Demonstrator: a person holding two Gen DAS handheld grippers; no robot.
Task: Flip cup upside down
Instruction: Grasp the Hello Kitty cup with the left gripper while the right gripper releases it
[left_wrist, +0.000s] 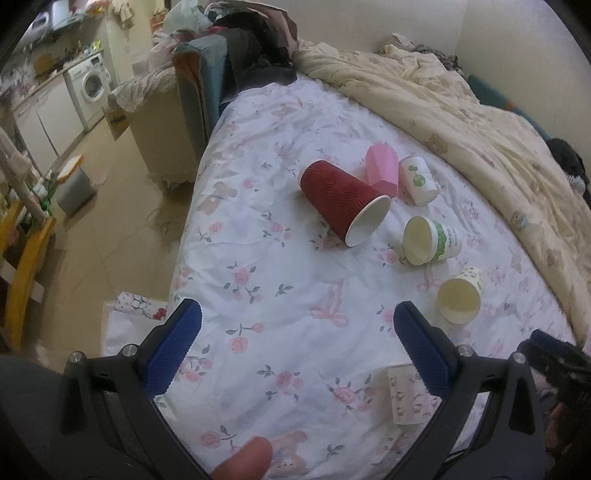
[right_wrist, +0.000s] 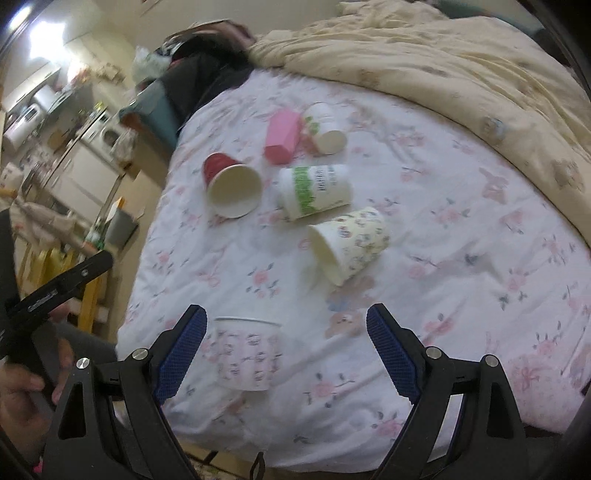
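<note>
Left wrist view
Left gripper (left_wrist: 297, 325): jaws spread wide, nothing between them, hovering over the floral bedsheet (left_wrist: 280, 266).
Cups ahead: a red cup (left_wrist: 341, 199), a pink cup (left_wrist: 382, 170) and three paper cups all lie on their sides, well beyond the fingers.
Patterned cup (left_wrist: 406, 395): only its side shows, low on the right behind the right finger; it seems to stand with the wide end toward the sheet.

Right wrist view
Right gripper (right_wrist: 286, 325): jaws apart, holding nothing.
Patterned cup (right_wrist: 245, 354): on the sheet close to the near edge of the bed, between the fingers and nearer the left one; whether it touches that pad I cannot tell.
Axis: long axis roughly upright, narrower flat base on top, mouth down.
Flowered cup (right_wrist: 351, 247): on its side, mouth toward the camera and left.

Progress
Done: judged from its pose, the patterned cup already stands upside down.
Left: the five tipped cups are not inverted; the flowered cup is nearest the right gripper.
</note>
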